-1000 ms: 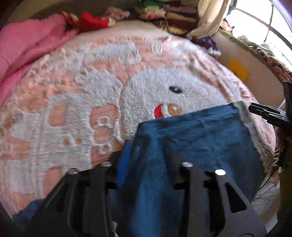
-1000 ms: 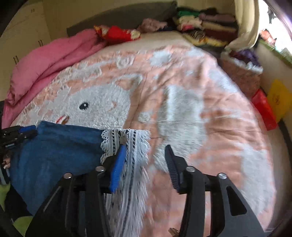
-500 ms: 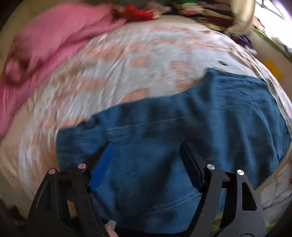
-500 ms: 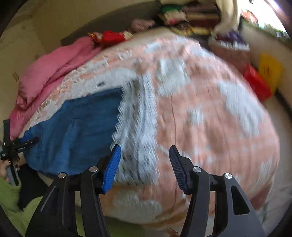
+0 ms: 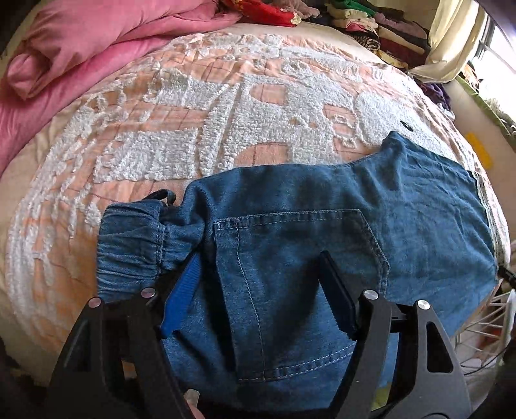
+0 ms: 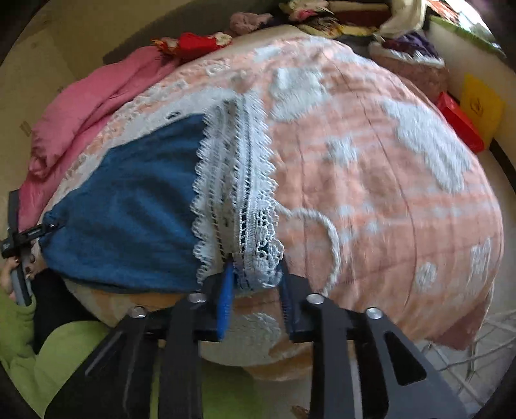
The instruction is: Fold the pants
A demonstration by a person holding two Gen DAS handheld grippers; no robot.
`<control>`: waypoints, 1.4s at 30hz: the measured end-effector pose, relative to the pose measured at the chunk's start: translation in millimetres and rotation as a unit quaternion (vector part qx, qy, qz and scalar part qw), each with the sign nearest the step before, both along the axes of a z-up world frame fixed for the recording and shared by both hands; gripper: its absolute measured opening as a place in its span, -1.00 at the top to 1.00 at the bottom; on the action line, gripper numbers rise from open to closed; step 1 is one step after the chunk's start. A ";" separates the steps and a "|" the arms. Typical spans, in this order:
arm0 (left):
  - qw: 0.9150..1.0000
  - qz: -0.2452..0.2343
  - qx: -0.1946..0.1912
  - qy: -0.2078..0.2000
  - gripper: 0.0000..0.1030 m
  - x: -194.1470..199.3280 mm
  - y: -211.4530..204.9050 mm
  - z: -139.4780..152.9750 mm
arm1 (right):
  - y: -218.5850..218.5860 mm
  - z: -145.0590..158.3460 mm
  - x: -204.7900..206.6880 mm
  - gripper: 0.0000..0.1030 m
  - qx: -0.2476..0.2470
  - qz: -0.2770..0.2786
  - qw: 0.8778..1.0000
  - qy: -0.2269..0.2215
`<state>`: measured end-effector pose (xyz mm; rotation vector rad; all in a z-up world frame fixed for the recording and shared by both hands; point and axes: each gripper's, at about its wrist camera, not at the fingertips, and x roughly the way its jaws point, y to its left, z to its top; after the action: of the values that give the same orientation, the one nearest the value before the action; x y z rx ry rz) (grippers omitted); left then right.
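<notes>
The pants (image 5: 322, 225), blue denim, lie flat on the near part of the bedspread (image 5: 193, 129), a peach cover with white tufted figures. Their long axis runs left to right across the bed's near edge. In the left wrist view the elastic waistband (image 5: 129, 245) points left, with a dark drawstring loop just above it, and the legs extend to the right. A stitched patch pocket (image 5: 290, 251) faces up between waistband and legs. In the right wrist view the leg ends point right and finish in a white lace hem (image 6: 235, 199), which hangs toward the bed's edge. The left gripper (image 5: 258, 290) sits over the pocket area with its jaws wide apart; the denim lies between and under the fingers, and whether they touch it cannot be told. The right gripper (image 6: 254, 287) has its jaws drawn close together on the lower end of the lace hem, with lace bunched between them. A folded pink quilt (image 5: 80, 48) lies along the far left side of the bed. Stacked clothes (image 5: 380, 25) sit at the far end.
</notes>
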<state>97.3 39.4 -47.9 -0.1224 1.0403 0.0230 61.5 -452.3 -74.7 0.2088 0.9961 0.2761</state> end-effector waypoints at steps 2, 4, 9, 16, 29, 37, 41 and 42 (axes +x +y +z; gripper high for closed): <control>1.000 0.000 0.000 0.000 -0.27 0.0 0.2 0.3 | -2.5 -3.4 -0.8 0.34 0.013 -0.007 1.000 0.002; 1.000 -0.001 0.000 -0.001 -0.27 0.1 1.2 0.7 | -4.2 0.5 -1.7 0.04 0.011 -0.007 1.000 0.002; 0.999 -0.008 0.012 -0.029 -0.28 -12.0 -6.4 17.6 | -11.6 34.8 -16.2 -0.31 -0.030 -0.029 0.998 -0.051; 0.994 -0.048 0.038 -0.085 -0.46 -30.2 -50.2 56.7 | 20.8 69.4 -15.7 -0.50 -0.052 0.005 0.991 -0.126; 0.982 -0.172 0.069 -0.048 -0.81 -7.0 -157.3 23.0 | 118.6 43.7 7.5 -0.52 -0.097 0.113 0.982 -0.117; 0.979 -0.187 0.076 0.022 -0.81 -6.4 -159.5 -21.7 | 117.6 1.4 15.0 -0.52 -0.088 0.094 0.991 -0.043; 0.981 -0.182 0.064 0.009 -0.81 -9.6 -154.8 -15.0 | 112.5 14.5 8.8 -0.51 -0.064 0.094 0.992 -0.049; 0.982 -0.181 0.062 0.002 -0.81 -11.2 -154.1 -10.8 | 108.3 19.3 5.7 -0.52 -0.053 0.093 0.993 -0.056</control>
<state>86.1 -114.7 -58.7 0.1811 1.0495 -0.2420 67.2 -344.0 -55.4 0.0031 0.9167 0.3990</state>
